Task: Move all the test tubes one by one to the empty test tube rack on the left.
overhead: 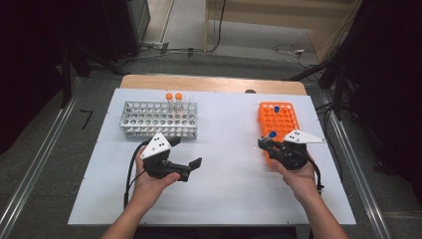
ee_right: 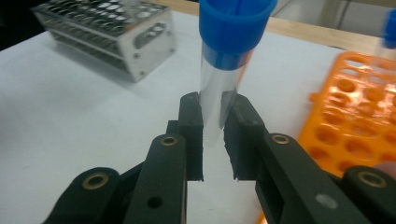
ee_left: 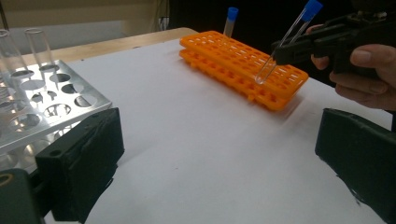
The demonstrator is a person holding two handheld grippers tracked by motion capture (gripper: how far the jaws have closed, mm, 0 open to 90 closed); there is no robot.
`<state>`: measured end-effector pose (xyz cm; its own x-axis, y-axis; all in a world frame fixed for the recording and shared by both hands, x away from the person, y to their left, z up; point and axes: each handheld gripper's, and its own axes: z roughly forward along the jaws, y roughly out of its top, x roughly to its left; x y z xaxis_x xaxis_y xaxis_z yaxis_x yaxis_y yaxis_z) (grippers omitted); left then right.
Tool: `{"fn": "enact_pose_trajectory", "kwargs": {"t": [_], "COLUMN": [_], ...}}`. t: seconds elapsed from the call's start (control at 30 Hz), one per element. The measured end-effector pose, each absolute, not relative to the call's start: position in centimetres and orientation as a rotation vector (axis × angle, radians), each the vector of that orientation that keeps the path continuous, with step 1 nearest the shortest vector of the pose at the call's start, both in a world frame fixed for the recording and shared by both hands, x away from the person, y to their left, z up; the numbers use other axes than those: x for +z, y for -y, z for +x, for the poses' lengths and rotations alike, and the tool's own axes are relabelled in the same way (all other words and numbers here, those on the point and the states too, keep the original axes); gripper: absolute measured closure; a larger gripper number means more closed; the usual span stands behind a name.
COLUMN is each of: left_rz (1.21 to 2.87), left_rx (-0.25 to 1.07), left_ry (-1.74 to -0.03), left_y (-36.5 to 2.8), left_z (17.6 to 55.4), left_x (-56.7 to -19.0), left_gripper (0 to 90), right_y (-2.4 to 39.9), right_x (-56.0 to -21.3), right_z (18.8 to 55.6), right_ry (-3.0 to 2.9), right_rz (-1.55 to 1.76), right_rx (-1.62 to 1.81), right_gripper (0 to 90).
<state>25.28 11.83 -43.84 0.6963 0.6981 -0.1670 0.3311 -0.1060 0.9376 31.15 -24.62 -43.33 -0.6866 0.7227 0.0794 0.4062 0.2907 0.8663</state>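
Right hand-held gripper (overhead: 266, 143) clamps a blue-capped tube (ee_left: 286, 41) between its pads, tilted just above the near end of the orange rack (overhead: 278, 119). Left hand-held gripper (overhead: 186, 153) hangs wide open and empty over the worktop (overhead: 224, 169), just in front of the metal rack (overhead: 159, 119).

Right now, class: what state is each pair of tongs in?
Left tongs: open, holding nothing.
Right tongs: closed on a blue-capped test tube.
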Motion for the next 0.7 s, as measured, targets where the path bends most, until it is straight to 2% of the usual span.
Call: {"fn": "enact_pose_trajectory", "kwargs": {"t": [0.4, 0.7], "left_rz": [1.744, 1.768], "left_rx": [0.334, 0.287], "left_ry": [-0.755, -0.699], "left_y": [-9.6, -7.7], "left_z": [24.5, 24.2], "left_x": [-43.8, -43.9], "left_gripper": [7.7, 28.3], "right_y": [19.4, 16.6], "right_x": [-44.3, -45.0], "right_z": [28.5, 27.1], "right_ry": [-2.427, -2.52], "right_rz": [0.84, 0.737], "right_rx": [1.387, 1.391], "right_gripper": [75.4, 75.4]}}
